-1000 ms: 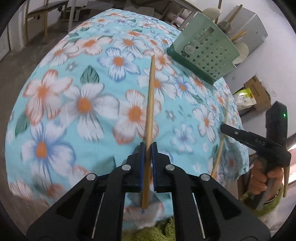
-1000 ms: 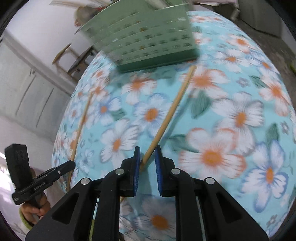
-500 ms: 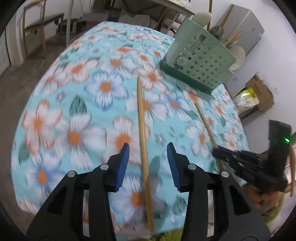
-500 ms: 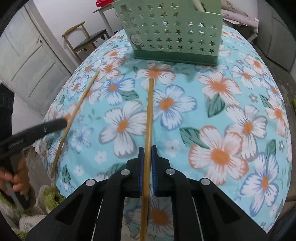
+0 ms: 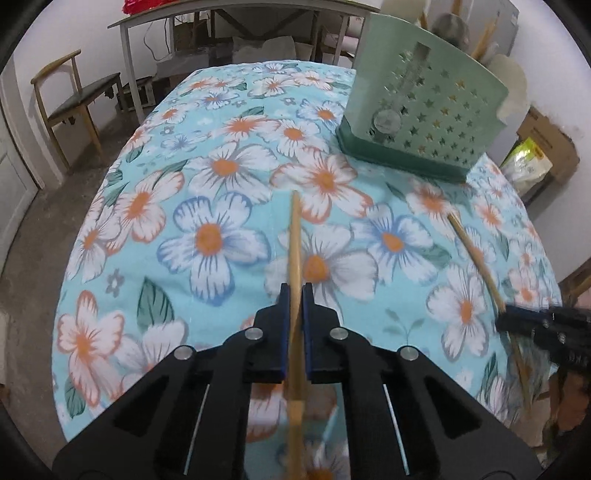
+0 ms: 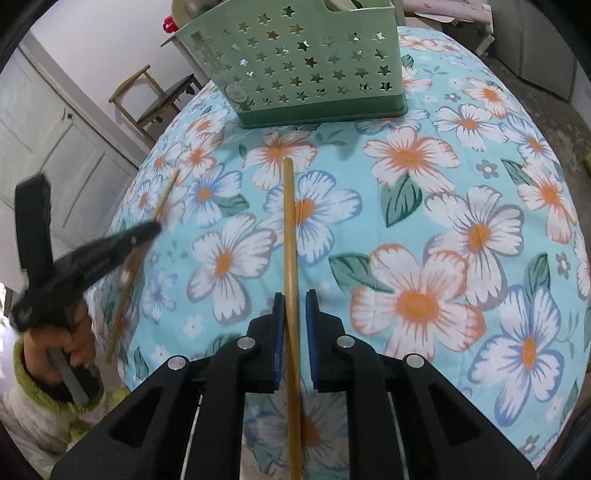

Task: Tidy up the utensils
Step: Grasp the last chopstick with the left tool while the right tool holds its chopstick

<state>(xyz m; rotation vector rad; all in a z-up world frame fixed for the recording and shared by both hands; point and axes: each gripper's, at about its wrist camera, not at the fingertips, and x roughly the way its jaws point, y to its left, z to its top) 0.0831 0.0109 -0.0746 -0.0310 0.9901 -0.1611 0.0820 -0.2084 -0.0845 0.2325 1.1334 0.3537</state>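
Two wooden chopsticks are in play on the floral tablecloth (image 5: 207, 236). My left gripper (image 5: 293, 291) is shut on one chopstick (image 5: 295, 236), whose free end points towards the green star-holed basket (image 5: 424, 110). In the right wrist view, the left gripper (image 6: 155, 227) shows at the left with its chopstick (image 6: 166, 195). My right gripper (image 6: 293, 295) has the other chopstick (image 6: 290, 221) between its jaws. They are opening, and a gap shows on both sides of the stick. The basket (image 6: 306, 62) stands beyond it and holds several utensils. The left wrist view has the right gripper (image 5: 506, 317) by the second chopstick (image 5: 476, 258).
A wooden chair (image 5: 70, 99) and a grey table (image 5: 229, 14) stand beyond the far edge of the cloth. A cardboard box (image 5: 546, 144) sits to the right of the basket. A hand in a green and white sleeve (image 6: 44, 387) holds the left gripper.
The left gripper opened over its chopstick half a second ago and has shut on it again. The right gripper's pads, pressed on their chopstick half a second ago, now stand apart from it.
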